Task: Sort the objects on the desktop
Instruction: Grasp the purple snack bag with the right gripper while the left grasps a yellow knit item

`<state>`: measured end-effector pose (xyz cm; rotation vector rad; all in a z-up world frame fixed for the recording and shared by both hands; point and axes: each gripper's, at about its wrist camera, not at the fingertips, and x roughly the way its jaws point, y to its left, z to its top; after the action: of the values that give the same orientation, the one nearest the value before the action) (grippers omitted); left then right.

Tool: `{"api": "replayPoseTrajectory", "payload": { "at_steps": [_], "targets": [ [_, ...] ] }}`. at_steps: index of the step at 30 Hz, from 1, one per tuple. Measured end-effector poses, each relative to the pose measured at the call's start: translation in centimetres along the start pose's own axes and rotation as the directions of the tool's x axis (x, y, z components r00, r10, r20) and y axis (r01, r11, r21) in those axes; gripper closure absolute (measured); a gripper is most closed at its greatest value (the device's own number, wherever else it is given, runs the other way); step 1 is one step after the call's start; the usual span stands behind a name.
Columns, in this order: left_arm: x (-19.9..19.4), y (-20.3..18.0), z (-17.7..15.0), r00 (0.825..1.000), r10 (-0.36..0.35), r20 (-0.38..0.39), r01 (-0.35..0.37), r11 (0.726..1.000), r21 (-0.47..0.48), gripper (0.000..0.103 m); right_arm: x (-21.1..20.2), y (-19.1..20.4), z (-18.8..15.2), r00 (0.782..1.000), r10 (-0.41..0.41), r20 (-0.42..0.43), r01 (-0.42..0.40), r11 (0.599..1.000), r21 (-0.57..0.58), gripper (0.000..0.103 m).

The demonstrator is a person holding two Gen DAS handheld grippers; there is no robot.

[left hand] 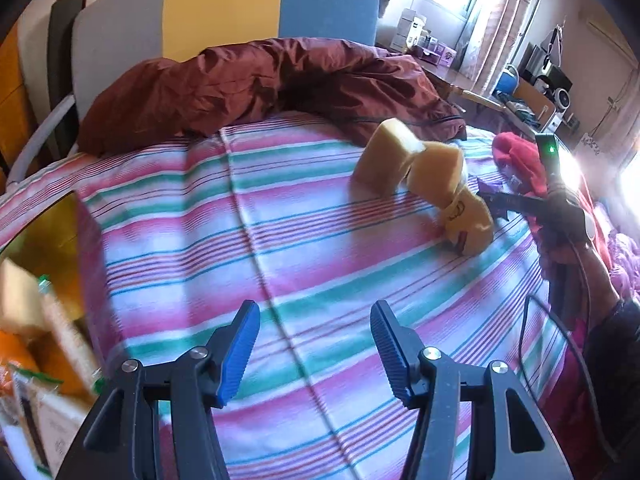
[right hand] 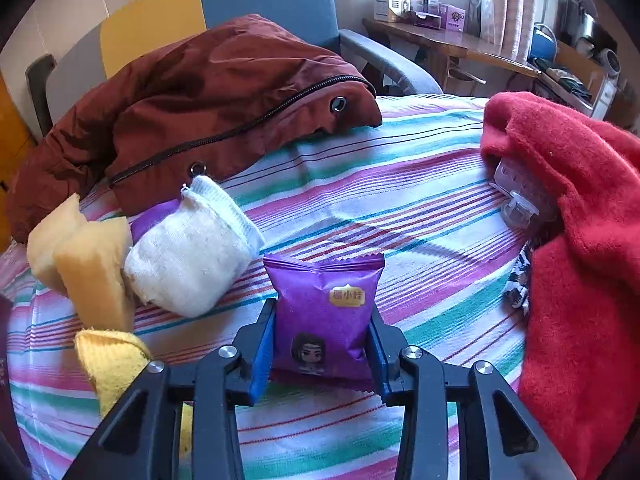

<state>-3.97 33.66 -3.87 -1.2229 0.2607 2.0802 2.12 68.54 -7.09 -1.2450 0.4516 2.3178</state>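
Right gripper (right hand: 322,330) closed on purple packet (right hand: 324,312), both blue pads (right hand: 262,354) pressed flat against packet sides; packet upright between the jaws, low over striped sheet (right hand: 400,208), contact with sheet not determinable. White sock (right hand: 192,252) lying just left of packet, mouth turned up toward brown jacket (right hand: 192,108). Two yellow sponges (right hand: 88,256) standing left of sock, touching each other, nearer one touching sock. Yellow cloth (right hand: 112,364) at lower left, partly hidden behind right gripper frame. Red fleece (right hand: 572,248) heaped along right edge of sheet; clear plastic clip (right hand: 520,200) tucked against its inner fold. Small black-and-white item at foot of fleece, too small to identify. Left gripper (left hand: 316,332) open about halfway, nothing between the jaws, held above bare sheet well apart from sponges (left hand: 400,160). Orange box (left hand: 44,264) at left edge of left wrist view, holding blurred packaged items; contents not identifiable. Right gripper seen from left wrist view at far right beside yellow cloth (left hand: 468,224), gloved hand (left hand: 568,216) gripping its handle, cable trailing below. Jacket (left hand: 248,84) bunched along far side of sheet against multicoloured chair back (left hand: 220,8). Desk with boxes under window at upper right
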Motion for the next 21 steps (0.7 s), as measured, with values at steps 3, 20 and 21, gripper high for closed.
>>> {"api": "replayPoseTrajectory", "payload": {
  "at_steps": [3,20,21],
  "targets": [
    [1.4,-1.2,1.1,0.999,-0.038,-0.011,0.038,0.999,0.016,0.045,-0.8,0.5,0.2,1.000,0.007,0.000,-0.007,1.000,-0.020,0.063],
    [9.5,-11.3,6.6,0.955,-0.284,-0.082,0.284,0.959,-0.016,0.043,-4.2,-1.5,1.8,0.994,0.086,0.071,-0.092,0.993,0.071,0.063],
    [9.9,-11.7,6.8,0.955,-0.284,-0.085,0.283,0.959,-0.026,0.043,-4.2,-1.7,1.8,0.993,0.094,0.074,-0.100,0.992,0.077,0.063]
  ]
}}
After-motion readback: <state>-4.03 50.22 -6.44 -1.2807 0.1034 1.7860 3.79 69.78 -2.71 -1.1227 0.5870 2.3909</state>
